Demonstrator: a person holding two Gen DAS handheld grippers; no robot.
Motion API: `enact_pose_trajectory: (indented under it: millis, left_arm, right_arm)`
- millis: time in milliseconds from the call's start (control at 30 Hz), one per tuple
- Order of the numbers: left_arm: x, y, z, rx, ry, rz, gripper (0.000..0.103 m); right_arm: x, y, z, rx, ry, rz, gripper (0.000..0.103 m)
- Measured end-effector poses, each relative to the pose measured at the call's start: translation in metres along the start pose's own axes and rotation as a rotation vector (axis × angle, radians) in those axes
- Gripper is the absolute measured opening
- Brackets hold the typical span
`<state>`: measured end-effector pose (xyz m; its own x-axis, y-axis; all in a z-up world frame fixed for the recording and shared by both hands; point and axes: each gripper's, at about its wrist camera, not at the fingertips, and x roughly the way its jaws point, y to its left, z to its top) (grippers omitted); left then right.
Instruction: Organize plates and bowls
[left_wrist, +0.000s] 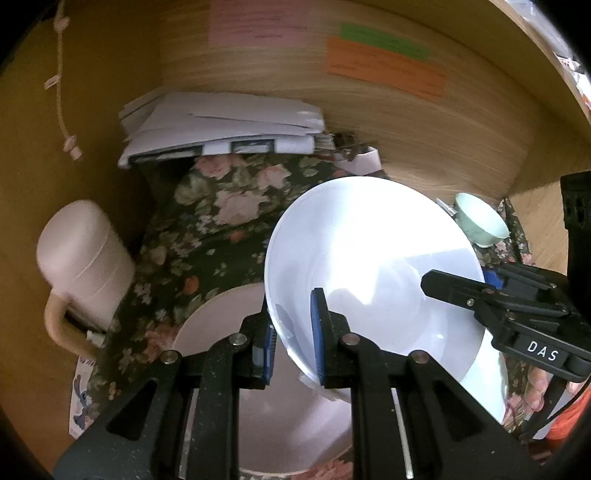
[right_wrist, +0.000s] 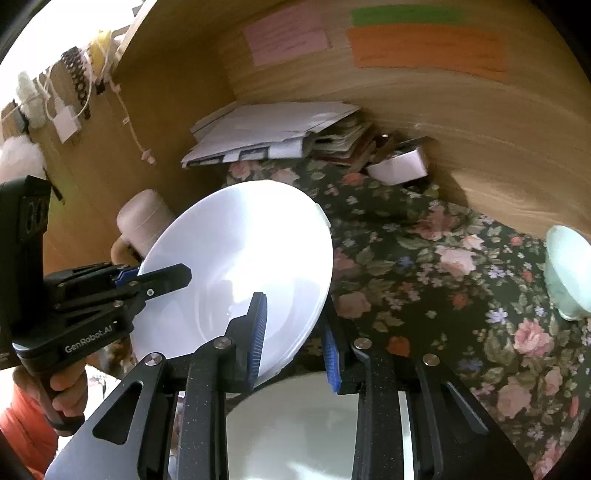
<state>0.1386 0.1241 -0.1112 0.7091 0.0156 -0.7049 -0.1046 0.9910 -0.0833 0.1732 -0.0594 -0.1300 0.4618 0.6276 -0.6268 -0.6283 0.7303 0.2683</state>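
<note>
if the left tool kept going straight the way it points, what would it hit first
Probably the flowered tablecloth past the white plate it grips. The left tool points downward at bare cloth; the paper stack lies farther back. Depth is unclear.

bright light hits the white plate (left_wrist: 373, 266) held past the claw tips and makes white glare. the wood wall (left_wrist: 424, 122) behind is smeared and blurry. both views bend round, with dark corners.

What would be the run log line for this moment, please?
left gripper: shut on white plate | right gripper: shut on white plate | plate: held tilted above pink plate
</note>
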Motion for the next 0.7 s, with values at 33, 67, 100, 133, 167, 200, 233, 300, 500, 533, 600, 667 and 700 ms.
enact_pose_trajectory:
  millis: [33,67,100,133,167,200,233,300,500,533,600,667,700]
  left_arm:
    - [-0.002,0.003,-0.003,-0.005,0.0,0.004,0.017]
    - [-0.003,0.006,-0.005,-0.01,0.0,0.008,0.017]
    - [-0.004,0.008,-0.007,-0.014,0.001,0.011,0.017]
    - [-0.005,0.011,-0.011,-0.021,0.003,0.014,0.017]
    - [-0.005,0.014,-0.013,-0.026,0.006,0.017,0.017]
    - [-0.005,0.016,-0.015,-0.031,0.008,0.019,0.017]
    - [-0.006,0.019,-0.018,-0.036,0.011,0.021,0.017]
    - [-0.006,0.025,-0.023,-0.045,0.018,0.026,0.017]
    - [-0.005,0.04,-0.04,-0.074,0.036,0.04,0.017]
    - [-0.004,0.042,-0.042,-0.078,0.039,0.041,0.017]
    - [-0.002,0.046,-0.047,-0.086,0.046,0.041,0.017]
    - [0.0,0.05,-0.052,-0.093,0.053,0.042,0.017]
    - [0.0,0.051,-0.052,-0.095,0.054,0.043,0.017]
  right_arm:
    - [0.002,0.003,-0.001,-0.003,0.004,0.005,0.026]
    - [0.004,0.006,-0.002,-0.006,0.009,0.009,0.026]
    - [0.006,0.009,-0.002,-0.011,0.015,0.013,0.026]
    - [0.008,0.012,-0.003,-0.015,0.02,0.015,0.026]
    - [0.01,0.014,-0.003,-0.019,0.025,0.019,0.025]
    - [0.012,0.017,-0.003,-0.022,0.03,0.022,0.025]
    - [0.014,0.019,-0.004,-0.026,0.036,0.026,0.026]
    - [0.019,0.024,-0.005,-0.033,0.048,0.033,0.026]
    - [0.034,0.035,-0.012,-0.043,0.087,0.048,0.026]
    - [0.036,0.037,-0.013,-0.044,0.093,0.049,0.026]
    - [0.041,0.039,-0.015,-0.047,0.106,0.051,0.026]
    - [0.045,0.042,-0.017,-0.052,0.117,0.052,0.025]
    - [0.048,0.043,-0.017,-0.054,0.124,0.051,0.026]
